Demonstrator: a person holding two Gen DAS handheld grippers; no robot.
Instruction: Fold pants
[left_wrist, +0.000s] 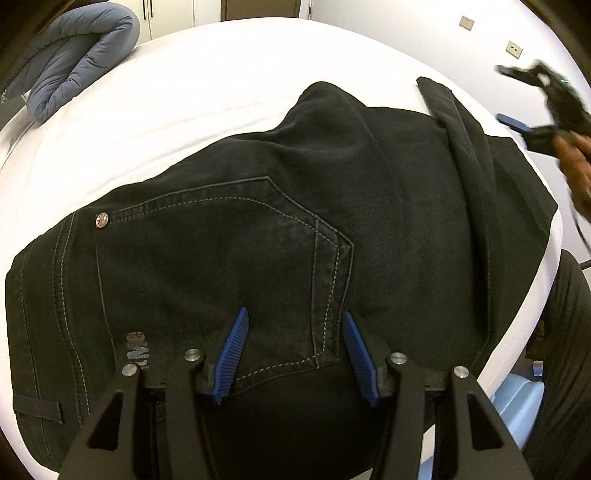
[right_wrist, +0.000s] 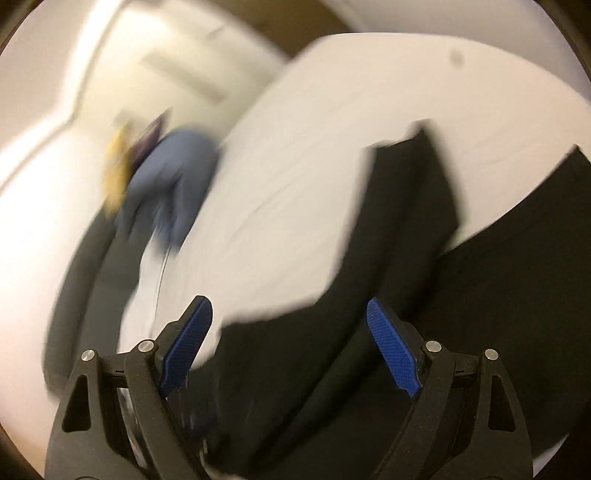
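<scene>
Black jeans (left_wrist: 280, 236) lie folded on a white bed (left_wrist: 221, 81), back pocket up, with a leg end folded over at the right. My left gripper (left_wrist: 295, 325) is open just above the pocket and holds nothing. My right gripper (right_wrist: 288, 317) is open and empty above the jeans' edge (right_wrist: 369, 295); its view is motion-blurred. In the left wrist view the right gripper (left_wrist: 532, 122) is held in a hand at the far right, above the bed's edge.
A folded blue-grey quilt (left_wrist: 74, 55) lies at the bed's far left corner; it also shows in the right wrist view (right_wrist: 166, 177). A light blue object (left_wrist: 521, 402) sits below the bed's right edge. Wardrobe doors and wall sockets lie beyond.
</scene>
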